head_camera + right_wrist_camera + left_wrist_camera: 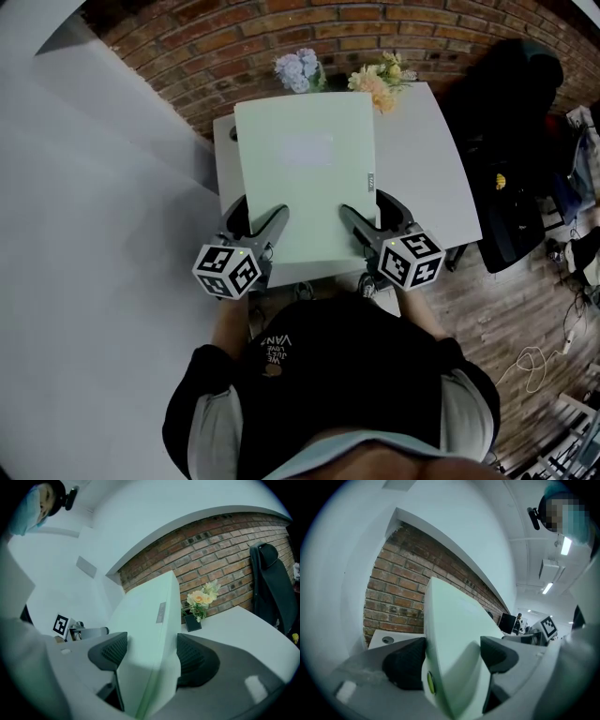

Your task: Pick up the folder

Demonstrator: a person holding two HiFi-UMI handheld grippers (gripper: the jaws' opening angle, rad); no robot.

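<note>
The folder looks like smooth, matt plastic. The surface is smooth matt white. Rough brick wall behind, wood-plank floor, and dark ribbed pads on the right claw.

Pale green folder, closed (held aloft)

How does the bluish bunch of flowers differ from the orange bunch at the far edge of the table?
Colour: the bluish bunch is pale blue-violet; the orange bunch is peach and yellow. Place: the bluish bunch stands further left, beyond the middle of the folder's far edge; the orange bunch stands by its far right corner. Both stand at the table's far edge, by the brick wall.
</note>
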